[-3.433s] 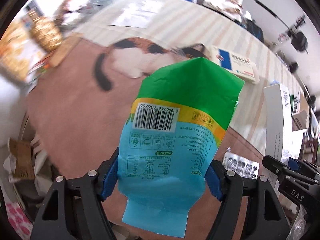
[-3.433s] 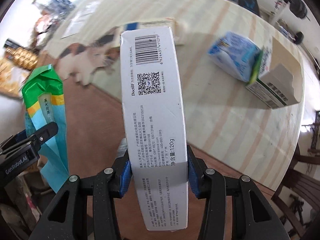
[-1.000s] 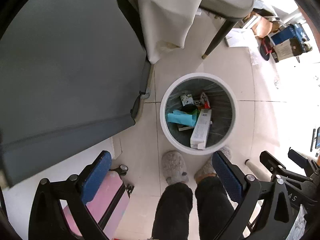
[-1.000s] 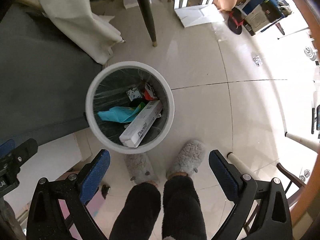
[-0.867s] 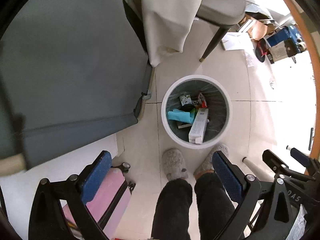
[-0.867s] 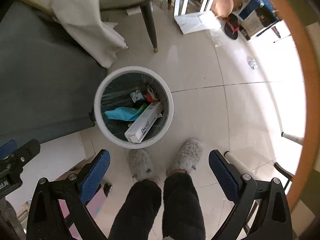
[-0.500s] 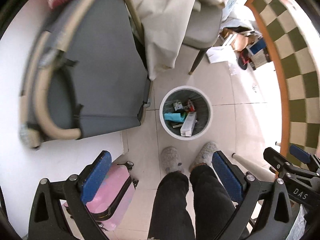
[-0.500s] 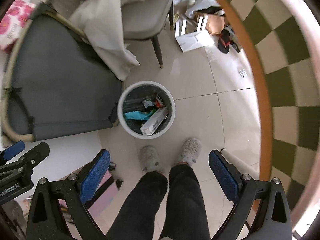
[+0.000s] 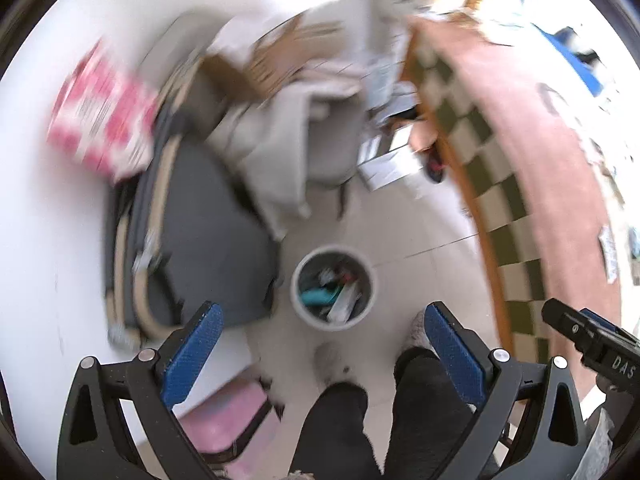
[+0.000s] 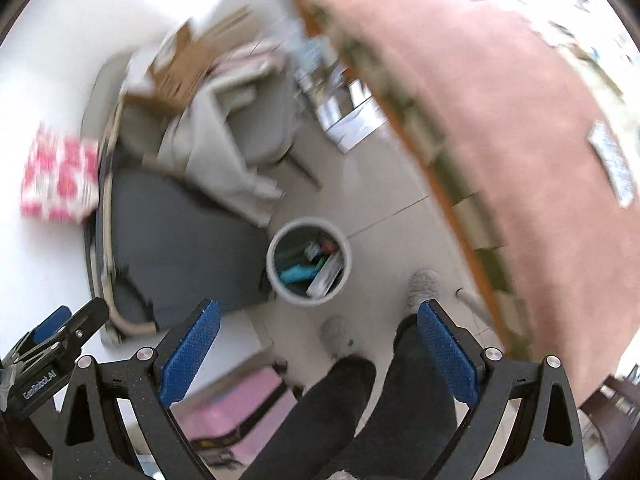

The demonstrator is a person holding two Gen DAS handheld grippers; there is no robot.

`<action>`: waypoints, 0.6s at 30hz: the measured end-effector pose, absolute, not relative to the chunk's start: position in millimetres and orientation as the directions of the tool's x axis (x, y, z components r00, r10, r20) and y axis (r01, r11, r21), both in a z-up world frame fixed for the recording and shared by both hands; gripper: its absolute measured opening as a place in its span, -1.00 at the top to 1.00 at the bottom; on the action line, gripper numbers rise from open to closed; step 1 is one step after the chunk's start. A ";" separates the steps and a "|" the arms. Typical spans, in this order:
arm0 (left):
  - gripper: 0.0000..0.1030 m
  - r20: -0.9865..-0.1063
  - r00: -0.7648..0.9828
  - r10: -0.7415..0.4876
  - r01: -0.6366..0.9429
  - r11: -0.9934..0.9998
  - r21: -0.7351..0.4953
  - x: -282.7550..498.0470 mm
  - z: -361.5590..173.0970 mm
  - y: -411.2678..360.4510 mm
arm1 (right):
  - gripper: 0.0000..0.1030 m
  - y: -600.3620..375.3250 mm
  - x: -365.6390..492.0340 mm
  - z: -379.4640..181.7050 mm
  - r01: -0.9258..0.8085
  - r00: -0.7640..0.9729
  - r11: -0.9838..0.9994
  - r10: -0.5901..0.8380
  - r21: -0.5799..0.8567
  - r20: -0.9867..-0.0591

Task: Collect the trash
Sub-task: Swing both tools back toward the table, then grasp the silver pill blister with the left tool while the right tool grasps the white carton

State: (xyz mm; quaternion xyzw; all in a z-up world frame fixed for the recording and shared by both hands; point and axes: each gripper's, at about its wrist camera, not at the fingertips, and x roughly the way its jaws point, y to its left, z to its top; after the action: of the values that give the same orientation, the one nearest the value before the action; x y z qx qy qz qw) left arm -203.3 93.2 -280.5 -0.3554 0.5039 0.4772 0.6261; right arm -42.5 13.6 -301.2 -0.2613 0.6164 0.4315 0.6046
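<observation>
A round white trash bin (image 9: 301,304) stands on the tiled floor far below both grippers; it also shows in the right wrist view (image 10: 276,280). In it lie a blue-green snack bag (image 9: 318,295) and a long white box (image 9: 344,307), seen too in the right wrist view as bag (image 10: 296,273) and box (image 10: 326,275). My left gripper (image 9: 320,356) is open and empty, high above the bin. My right gripper (image 10: 318,350) is open and empty, beside the left one. Both views are motion-blurred.
A grey padded chair (image 9: 208,240) stands left of the bin. A table with a brown cloth and checkered edge (image 10: 500,128) rises on the right. The person's dark legs and grey slippers (image 9: 332,356) are below. A pink case (image 10: 236,408) sits on the floor.
Both grippers have risen and tilted away from the bin, which looks smaller and farther. The table's edge has come into view on the right. Both stay open and empty.
</observation>
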 end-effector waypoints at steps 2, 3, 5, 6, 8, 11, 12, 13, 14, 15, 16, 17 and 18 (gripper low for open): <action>-1.00 -0.965 0.057 0.257 -0.935 0.353 0.038 -149.8 -269.3 97.6 | -0.95 3.6 -3.7 -288.3 -0.811 -0.101 0.548 0.214 0.205 -0.972; -1.00 -0.965 0.067 0.255 -0.924 0.380 0.036 -126.2 -266.7 98.5 | -0.95 -6.8 30.3 -280.7 -0.773 -0.077 0.601 0.227 0.201 -0.971; -1.00 -0.964 0.091 0.249 -0.902 0.431 0.026 -74.3 -261.3 100.5 | -0.95 -24.9 77.3 -271.6 -0.719 -0.038 0.669 0.232 0.188 -0.972; -1.00 -0.965 0.101 0.241 -0.890 0.456 0.021 -44.2 -261.2 101.0 | -0.95 -39.0 113.7 -266.2 -0.671 -0.010 0.720 0.233 0.180 -0.972; -1.00 -0.971 0.121 0.206 -0.868 0.497 -0.003 16.7 -264.1 102.6 | -0.95 -66.4 173.8 -260.1 -0.584 0.029 0.795 0.225 0.166 -0.974; -1.00 -0.985 0.133 0.108 -0.837 0.544 -0.053 109.1 -282.5 101.6 | -0.95 -102.3 256.7 -257.8 -0.453 0.078 0.881 0.191 0.136 -0.978; -1.00 -0.989 0.130 0.064 -0.829 0.554 -0.073 142.1 -292.4 100.1 | -0.95 -122.2 296.9 -258.3 -0.386 0.100 0.914 0.172 0.121 -0.980; -1.00 -0.992 0.120 0.028 -0.824 0.561 -0.084 171.4 -301.2 98.3 | -0.95 -133.7 321.6 -258.6 -0.345 0.112 0.932 0.160 0.113 -0.981; -1.00 -0.994 0.108 -0.007 -0.819 0.566 -0.093 200.6 -310.8 96.2 | -0.95 -146.0 348.3 -260.1 -0.303 0.123 0.947 0.148 0.105 -0.981; -1.00 -0.995 0.097 -0.029 -0.818 0.567 -0.096 221.9 -316.9 95.8 | -0.95 -163.0 386.7 -261.4 -0.237 0.138 0.967 0.128 0.092 -0.982; -1.00 -0.995 0.076 -0.061 -0.818 0.567 -0.097 249.1 -330.4 92.5 | -0.95 -173.3 408.9 -262.3 -0.202 0.147 0.975 0.118 0.087 -0.982; -1.00 -0.995 0.066 -0.079 -0.820 0.563 -0.099 264.2 -338.1 90.7 | -0.95 -182.6 429.4 -263.3 -0.169 0.158 0.983 0.103 0.076 -0.982; -1.00 -0.994 0.050 -0.100 -0.825 0.557 -0.098 284.5 -345.5 86.0 | -0.95 -193.2 453.0 -265.1 -0.131 0.172 0.990 0.083 0.060 -0.982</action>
State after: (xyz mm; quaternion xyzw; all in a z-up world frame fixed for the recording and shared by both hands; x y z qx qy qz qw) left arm 284.5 86.0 -345.5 -0.3702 0.6247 0.2910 0.6229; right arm 453.0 -193.2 -265.1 -0.0190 0.6394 0.0699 0.7654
